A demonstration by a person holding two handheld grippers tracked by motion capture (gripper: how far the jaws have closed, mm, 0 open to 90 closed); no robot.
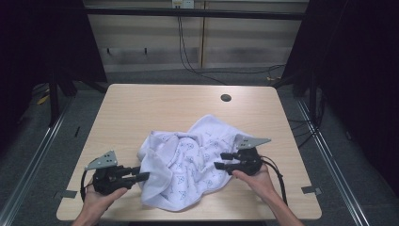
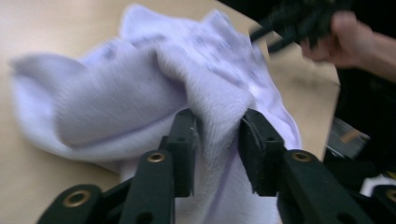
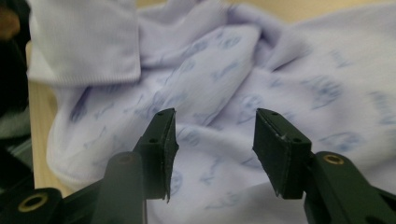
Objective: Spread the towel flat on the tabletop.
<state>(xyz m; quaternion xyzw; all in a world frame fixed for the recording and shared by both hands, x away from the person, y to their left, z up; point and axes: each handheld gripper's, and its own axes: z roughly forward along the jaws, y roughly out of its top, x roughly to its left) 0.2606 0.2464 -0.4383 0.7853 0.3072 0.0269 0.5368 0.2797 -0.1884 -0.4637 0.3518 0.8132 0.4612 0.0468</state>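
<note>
A crumpled pale lilac cloth (image 1: 188, 160) with small blue prints lies on the near half of the wooden table (image 1: 155, 108). My left gripper (image 1: 143, 176) sits at the cloth's left edge. In the left gripper view its jaws (image 2: 217, 121) stand apart with a raised fold of the cloth (image 2: 116, 93) between them. My right gripper (image 1: 221, 160) is at the cloth's right side. Its jaws (image 3: 215, 123) are open just over the printed cloth (image 3: 303, 70), with nothing between them.
A round cable hole (image 1: 226, 98) is in the table's far part. Cables hang down the wall behind. The person's other hand (image 2: 341, 37) with its gripper is at the top right of the left gripper view.
</note>
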